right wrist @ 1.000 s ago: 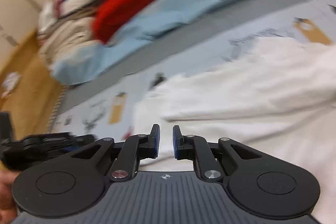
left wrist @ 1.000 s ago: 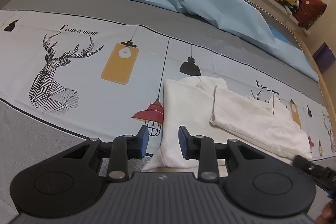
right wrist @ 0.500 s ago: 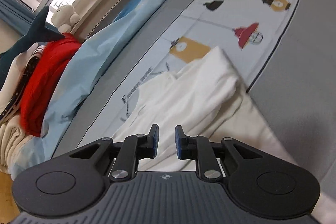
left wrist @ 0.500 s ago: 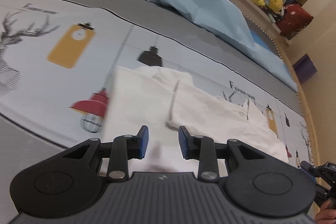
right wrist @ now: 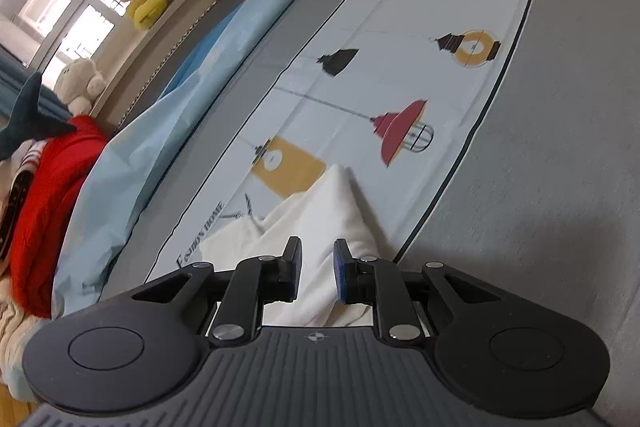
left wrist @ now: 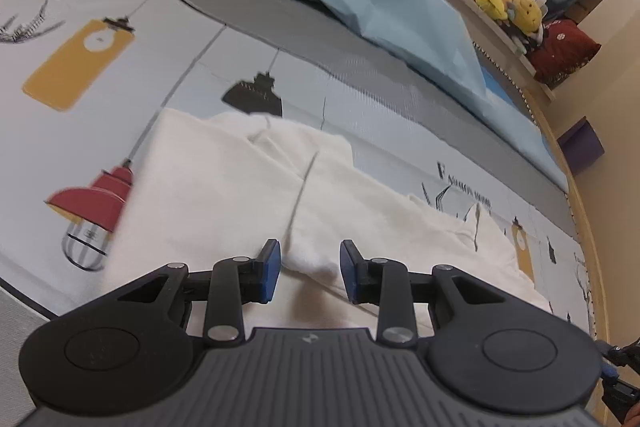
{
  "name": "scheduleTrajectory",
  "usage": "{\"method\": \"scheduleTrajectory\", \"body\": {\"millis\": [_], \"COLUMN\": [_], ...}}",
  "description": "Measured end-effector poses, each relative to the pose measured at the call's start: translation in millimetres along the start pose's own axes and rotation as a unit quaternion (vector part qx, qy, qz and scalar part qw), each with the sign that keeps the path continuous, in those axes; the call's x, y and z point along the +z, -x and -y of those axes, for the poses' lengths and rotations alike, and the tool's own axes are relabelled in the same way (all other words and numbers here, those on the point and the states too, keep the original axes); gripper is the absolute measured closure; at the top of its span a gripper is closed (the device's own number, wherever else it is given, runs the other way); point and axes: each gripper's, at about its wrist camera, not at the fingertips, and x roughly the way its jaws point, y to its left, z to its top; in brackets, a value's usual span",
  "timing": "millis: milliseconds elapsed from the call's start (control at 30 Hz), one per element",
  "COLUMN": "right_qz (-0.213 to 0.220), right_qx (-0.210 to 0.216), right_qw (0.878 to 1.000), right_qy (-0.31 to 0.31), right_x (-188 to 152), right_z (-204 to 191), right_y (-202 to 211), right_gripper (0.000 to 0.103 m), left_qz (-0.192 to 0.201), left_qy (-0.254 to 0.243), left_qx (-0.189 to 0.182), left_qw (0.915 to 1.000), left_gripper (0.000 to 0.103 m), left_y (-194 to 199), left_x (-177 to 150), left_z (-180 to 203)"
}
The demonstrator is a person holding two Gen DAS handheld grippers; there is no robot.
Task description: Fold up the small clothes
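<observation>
Comparing with a second ago, we are finding both tools lowered onto the shirt point(left wrist: 224, 195) on the bed point(right wrist: 540, 155): left tool point(left wrist: 310, 269) and right tool point(right wrist: 316, 273) spread, pinching nothing; grasping is pending.

White garment point(left wrist: 224, 195) partly folded, lying flat on printed bedsheet point(left wrist: 360, 131).

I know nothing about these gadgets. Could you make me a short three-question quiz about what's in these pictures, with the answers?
1. True or false: the left gripper is clamped on the white garment.
2. What colour are the pads of the right gripper? A red, B blue, C yellow.
3. Which toys sit on the shelf by the window?

Key:
1. False; its jaws stand apart over a fold.
2. B.
3. Yellow stuffed toys.
</observation>
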Motion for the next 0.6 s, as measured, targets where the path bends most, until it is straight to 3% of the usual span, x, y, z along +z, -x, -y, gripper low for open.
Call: {"method": "scheduleTrajectory", "body": {"millis": [33, 67, 133, 267, 367, 433, 500, 533, 600], "right_qz": [-0.001, -0.001, -0.001, 0.001, 0.002, 0.000, -0.002, -0.005, -0.016], "right_qx": [0.000, -0.001, -0.004, -0.008, -0.005, -0.003, -0.005, -0.006, -0.009], "right_qw": [1.000, 1.000, 1.000, 1.000, 1.000, 1.000, 1.000, 1.000, 1.000], "right_qy": [-0.002, -0.004, -0.004, -0.005, -0.004, -0.004, -0.002, -0.001, 0.000], "right_x": [1, 1, 0, -2, -3, -4, -8, -9, -15], "right_z": [0, 0, -1, -4, -8, -10, -13, -14, -17], "right_y": [-1, -1, -2, -2, -1, -1, -3, -5, -9], "right_gripper": [0.084, 0.084, 0.084, 0.084, 0.084, 0.084, 0.084, 0.084, 0.084], "left_qz": [-0.003, -0.003, -0.007, 0.036, 0.059, 0.020, -0.039, -0.050, -0.033], "left_qy": [-0.003, -0.010, -0.028, -0.016, -0.034, -0.003, 0.044, 0.060, 0.050], "left_qx": [0.007, 0.012, 0.025, 0.038, 0.099, 0.147, 0.168, 0.178, 0.195], "left_qw": [1.0000, 0.9999, 0.9993, 0.9985, 0.9928, 0.9890, 0.9840, 0.9810, 0.9790], "left_gripper": [0.073, 0.091, 0.102, 0.103, 0.103, 0.102, 0.101, 0.101, 0.101], "left_y": [-3, -4, 0, 50, 86, 91, 87, 88, 94], "left_x": [-2, -3, -2, 18, 24, 20, 13, 10, 12], "left_z": [1, 3, 6, 5, -1, -22, -49, -58, -62]}}
